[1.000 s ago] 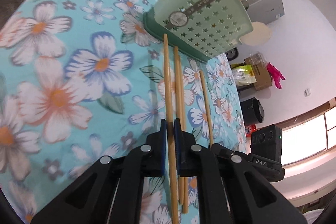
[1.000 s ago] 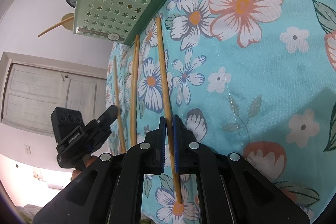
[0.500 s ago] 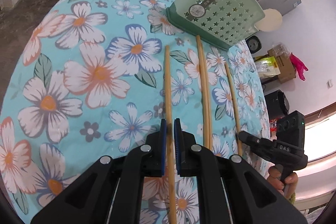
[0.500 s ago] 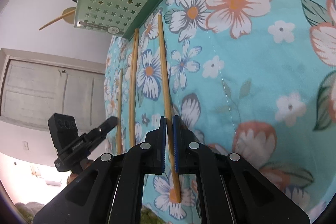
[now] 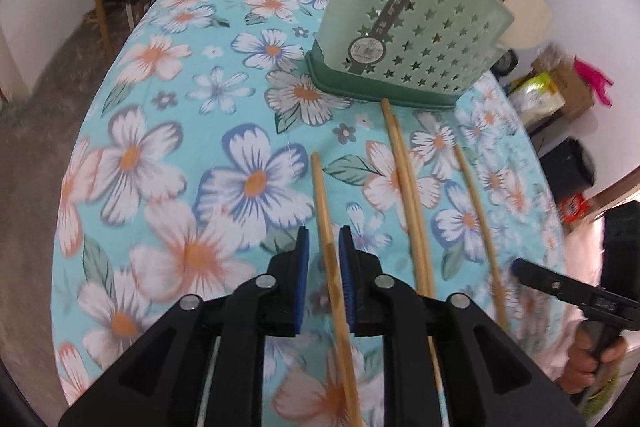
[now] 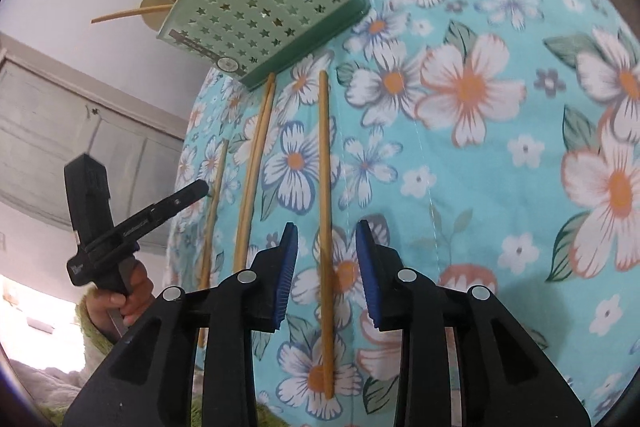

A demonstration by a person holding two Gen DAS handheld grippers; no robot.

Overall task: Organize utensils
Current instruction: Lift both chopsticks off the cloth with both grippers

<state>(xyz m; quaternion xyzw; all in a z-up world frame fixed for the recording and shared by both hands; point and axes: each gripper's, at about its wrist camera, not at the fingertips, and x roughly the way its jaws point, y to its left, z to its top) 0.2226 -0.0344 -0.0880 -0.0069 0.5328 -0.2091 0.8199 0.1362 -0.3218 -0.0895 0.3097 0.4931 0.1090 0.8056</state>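
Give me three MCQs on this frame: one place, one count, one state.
1. The green holder stands: A on a shelf; B at the far ends of the chopsticks; C in a claw.
2. How many chopsticks lie on the cloth: A two; B three; C four.
3. The chopstick between the right claw pads is: A lying free on the cloth; B clamped and lifted; C snapped.

Answers:
1. B, its base sits just past the middle pair's tips.
2. C, a single, a pair and another single.
3. A, the blue pads stand clear on both sides as the jaws open.
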